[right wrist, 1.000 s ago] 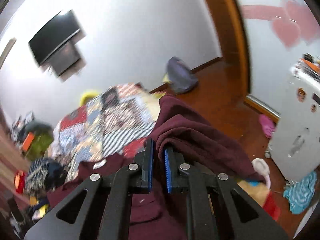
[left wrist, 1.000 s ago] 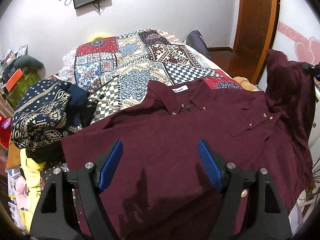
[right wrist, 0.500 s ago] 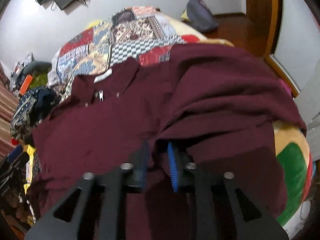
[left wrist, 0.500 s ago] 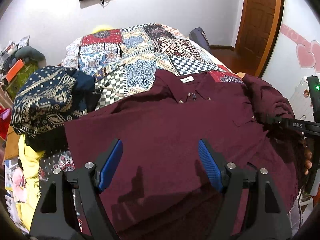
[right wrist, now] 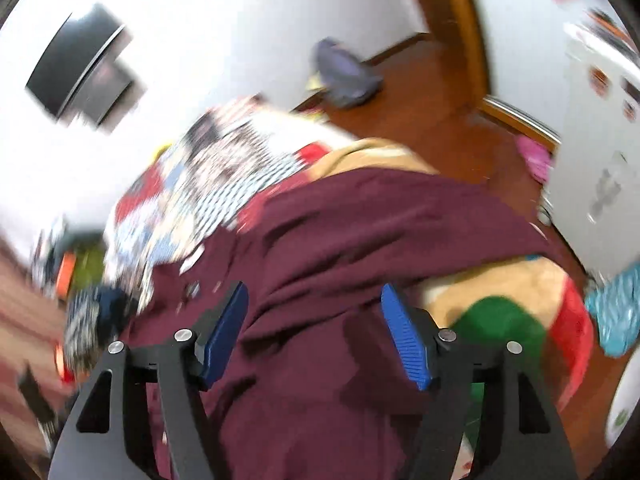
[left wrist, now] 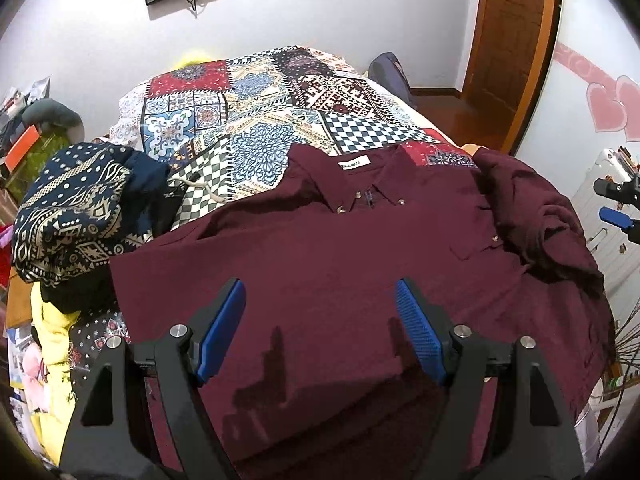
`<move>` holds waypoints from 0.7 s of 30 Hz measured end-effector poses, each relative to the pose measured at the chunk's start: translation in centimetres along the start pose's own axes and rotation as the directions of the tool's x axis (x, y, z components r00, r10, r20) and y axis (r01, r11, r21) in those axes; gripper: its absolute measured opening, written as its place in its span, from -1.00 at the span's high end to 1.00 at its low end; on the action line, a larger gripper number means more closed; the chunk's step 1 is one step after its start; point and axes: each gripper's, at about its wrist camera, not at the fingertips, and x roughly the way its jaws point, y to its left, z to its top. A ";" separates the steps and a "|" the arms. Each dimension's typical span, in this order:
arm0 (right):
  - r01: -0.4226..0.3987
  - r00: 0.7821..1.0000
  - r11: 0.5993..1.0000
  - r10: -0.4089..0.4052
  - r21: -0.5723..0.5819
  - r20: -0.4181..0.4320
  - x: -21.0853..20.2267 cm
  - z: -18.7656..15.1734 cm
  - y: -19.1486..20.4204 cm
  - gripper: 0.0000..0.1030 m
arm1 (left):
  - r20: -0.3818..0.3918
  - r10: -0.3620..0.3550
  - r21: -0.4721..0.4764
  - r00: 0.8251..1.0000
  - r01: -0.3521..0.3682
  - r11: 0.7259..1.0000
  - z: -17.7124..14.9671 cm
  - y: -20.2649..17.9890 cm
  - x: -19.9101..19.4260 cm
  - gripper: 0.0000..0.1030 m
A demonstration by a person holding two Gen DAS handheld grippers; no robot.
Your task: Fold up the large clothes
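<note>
Nearest the left-wrist camera, the left gripper (left wrist: 320,332) hangs released over the lower front of the maroon shirt (left wrist: 340,248), its blue pads spread wide with bare cloth between them. The right gripper (right wrist: 314,330) is likewise released, jaws apart above the shirt's right side; that view is motion-blurred. The shirt lies face up, spread across the near end of the bed (left wrist: 248,92), collar toward the far end, hem running over the near edge. Its right sleeve (left wrist: 536,216) is bunched in a heap at the bed's right edge. At the left edge a navy patterned garment (left wrist: 72,208) sits just beside the shirt's left sleeve. Beyond the collar the patchwork bedspread (left wrist: 256,148) lies bare up to the white wall (left wrist: 320,12). A wooden door (left wrist: 516,40) stands at far right, with wood floor (right wrist: 432,120) beside the bed.
</note>
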 end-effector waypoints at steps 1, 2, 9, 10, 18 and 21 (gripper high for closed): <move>0.013 1.000 0.999 -0.013 0.048 0.003 0.4 0.5 -1.4 -0.28 | -0.001 -0.001 0.001 1.000 0.001 1.000 0.1 -0.2 0.1 -0.49; 0.019 1.000 0.997 -0.019 0.078 0.002 0.7 0.7 -2.1 -0.28 | -0.002 -0.003 0.002 1.000 0.003 1.000 0.2 -0.4 0.1 -0.49; 0.040 0.997 0.934 -0.015 0.354 -0.075 5.6 1.0 -9.2 -0.28 | -0.015 0.003 0.010 1.000 -0.002 1.000 0.5 -1.3 0.7 -0.49; 0.047 0.997 0.927 -0.020 0.372 -0.078 6.2 0.9 -9.5 -0.28 | -0.017 0.005 0.010 1.000 -0.005 1.000 0.6 -1.4 0.8 -0.49; 0.129 0.992 0.913 -0.125 0.387 -0.034 9.2 2.8 -11.1 -0.04 | -0.032 0.027 -0.003 0.999 -0.027 1.000 0.9 -1.0 1.4 -0.49; 0.152 0.988 0.911 -0.147 0.383 -0.041 9.5 3.2 -11.5 0.55 | -0.037 0.032 -0.012 0.999 -0.032 0.999 0.8 -0.8 1.6 -0.49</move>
